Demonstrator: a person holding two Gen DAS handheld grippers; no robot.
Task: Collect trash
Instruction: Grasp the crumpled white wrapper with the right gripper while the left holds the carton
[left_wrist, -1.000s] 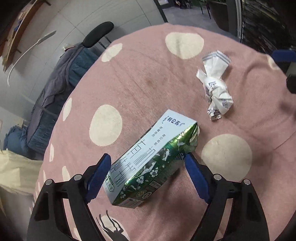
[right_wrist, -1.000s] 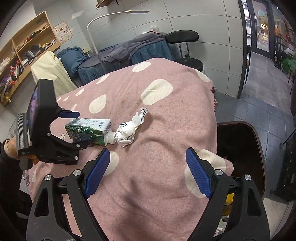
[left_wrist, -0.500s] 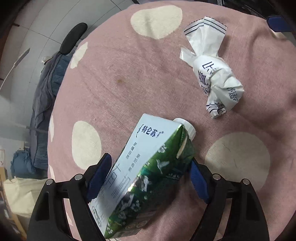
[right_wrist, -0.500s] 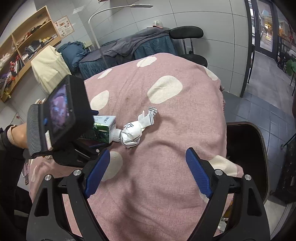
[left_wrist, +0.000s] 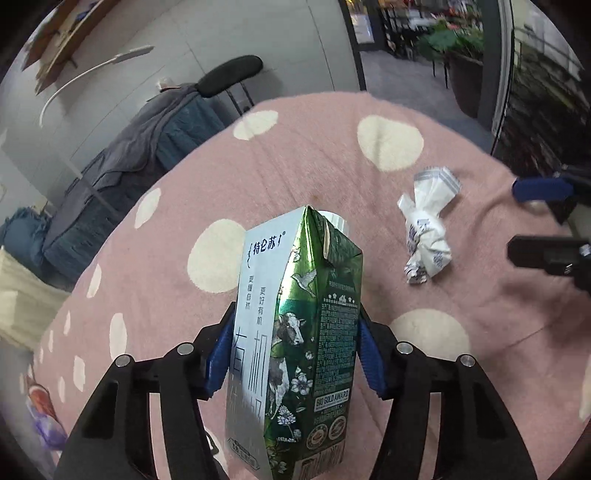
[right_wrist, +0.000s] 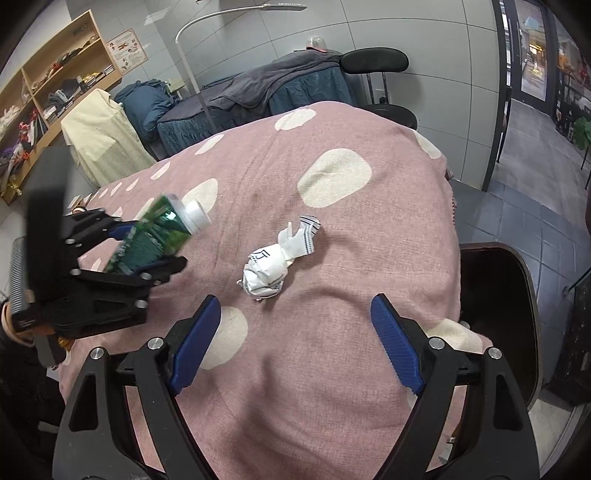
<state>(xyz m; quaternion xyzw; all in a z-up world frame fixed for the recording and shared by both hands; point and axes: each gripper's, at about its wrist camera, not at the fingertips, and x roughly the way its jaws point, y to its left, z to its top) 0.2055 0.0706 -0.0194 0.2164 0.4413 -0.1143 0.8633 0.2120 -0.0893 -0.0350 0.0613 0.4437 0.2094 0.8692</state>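
The left gripper (left_wrist: 291, 350) has its jaws clamped on the milk carton (left_wrist: 295, 343), lifted clear of the pink spotted desk (right_wrist: 332, 206); the right gripper (right_wrist: 295, 343) hovers with jaws wide, short of the crumpled wrapper (right_wrist: 275, 267). The glossy carton could slip if tilted. Only the right view shows the dark bin (right_wrist: 495, 321) beside the desk.

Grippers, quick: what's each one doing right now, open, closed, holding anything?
Left gripper: closed on the milk carton, lifted off the pink cloth.
Right gripper: jaws open, empty, above the cloth near the crumpled wrapper.
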